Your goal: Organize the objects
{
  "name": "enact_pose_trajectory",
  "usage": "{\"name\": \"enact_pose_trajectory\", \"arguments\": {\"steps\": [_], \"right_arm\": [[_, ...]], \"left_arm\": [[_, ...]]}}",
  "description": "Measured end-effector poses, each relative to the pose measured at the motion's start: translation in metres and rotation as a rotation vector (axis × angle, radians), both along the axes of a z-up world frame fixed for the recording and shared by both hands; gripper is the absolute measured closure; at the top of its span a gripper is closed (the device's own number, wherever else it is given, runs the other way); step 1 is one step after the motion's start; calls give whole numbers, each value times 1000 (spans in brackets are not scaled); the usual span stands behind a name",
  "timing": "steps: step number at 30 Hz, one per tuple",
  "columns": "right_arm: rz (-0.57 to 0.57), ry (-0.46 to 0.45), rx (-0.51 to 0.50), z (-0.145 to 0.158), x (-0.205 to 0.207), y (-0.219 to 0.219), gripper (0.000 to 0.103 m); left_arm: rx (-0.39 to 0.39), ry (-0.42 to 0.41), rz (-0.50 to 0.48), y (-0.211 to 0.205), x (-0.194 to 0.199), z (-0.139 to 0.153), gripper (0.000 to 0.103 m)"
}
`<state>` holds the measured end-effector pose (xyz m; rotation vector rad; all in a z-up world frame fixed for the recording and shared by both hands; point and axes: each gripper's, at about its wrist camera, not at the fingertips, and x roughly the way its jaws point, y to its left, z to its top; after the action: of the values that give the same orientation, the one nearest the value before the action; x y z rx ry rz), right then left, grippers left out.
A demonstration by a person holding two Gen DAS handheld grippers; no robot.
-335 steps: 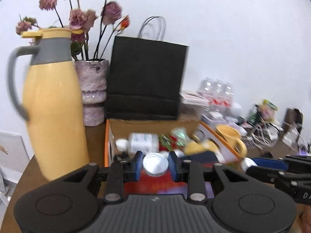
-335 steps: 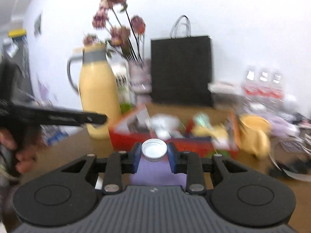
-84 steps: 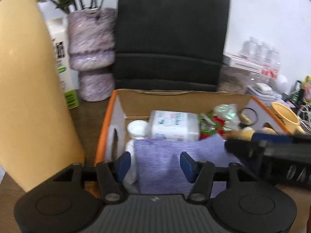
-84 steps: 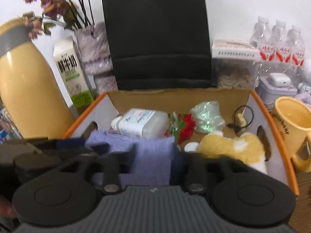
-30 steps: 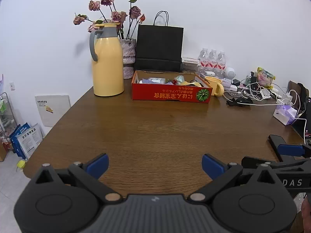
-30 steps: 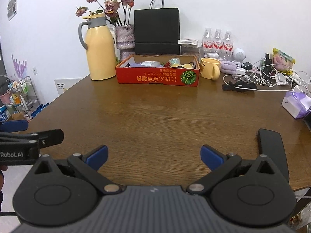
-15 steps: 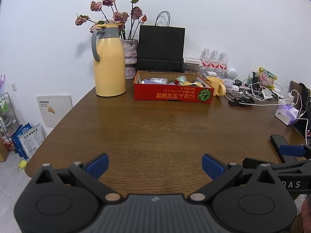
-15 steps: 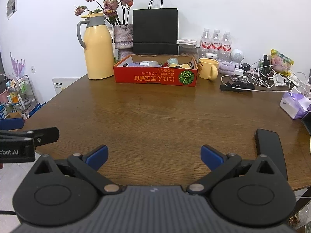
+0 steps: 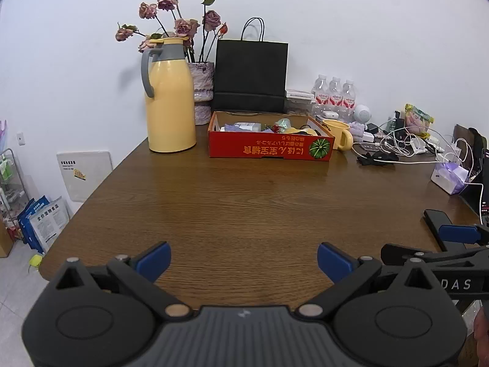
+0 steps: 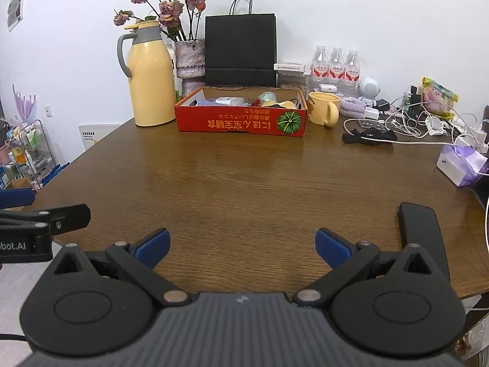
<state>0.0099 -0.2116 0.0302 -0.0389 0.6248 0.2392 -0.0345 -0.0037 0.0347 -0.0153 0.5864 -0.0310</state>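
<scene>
A red cardboard box (image 9: 269, 150) (image 10: 241, 122) stands at the far side of the brown table (image 9: 244, 202) (image 10: 244, 183). It holds a purple cloth, a white bottle, a yellow plush and other small items. My left gripper (image 9: 243, 260) is wide open and empty, above the near table edge. My right gripper (image 10: 241, 246) is wide open and empty too, also far back from the box. Each gripper shows at the side of the other's view: the right one (image 9: 455, 244), the left one (image 10: 42, 223).
A yellow thermos jug (image 9: 168, 98) (image 10: 148, 76), a vase of dried roses (image 9: 201, 94) and a black paper bag (image 9: 250, 76) stand behind the box. A yellow mug (image 10: 324, 107), water bottles (image 10: 336, 61), cables (image 10: 406, 125), a tissue pack (image 10: 461, 165) and a black phone (image 10: 420, 229) lie right.
Both grippers let go of the purple cloth in the box, opened wide and pulled far back to the near table edge. Over the last second the views barely shift.
</scene>
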Motion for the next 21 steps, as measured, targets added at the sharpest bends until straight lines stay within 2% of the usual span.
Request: {"name": "enact_pose_trajectory", "arguments": {"steps": [21], "right_arm": [[-6, -7, -10, 0, 0, 0, 0]], "left_arm": [[3, 16, 0, 0, 0, -3, 1]]}}
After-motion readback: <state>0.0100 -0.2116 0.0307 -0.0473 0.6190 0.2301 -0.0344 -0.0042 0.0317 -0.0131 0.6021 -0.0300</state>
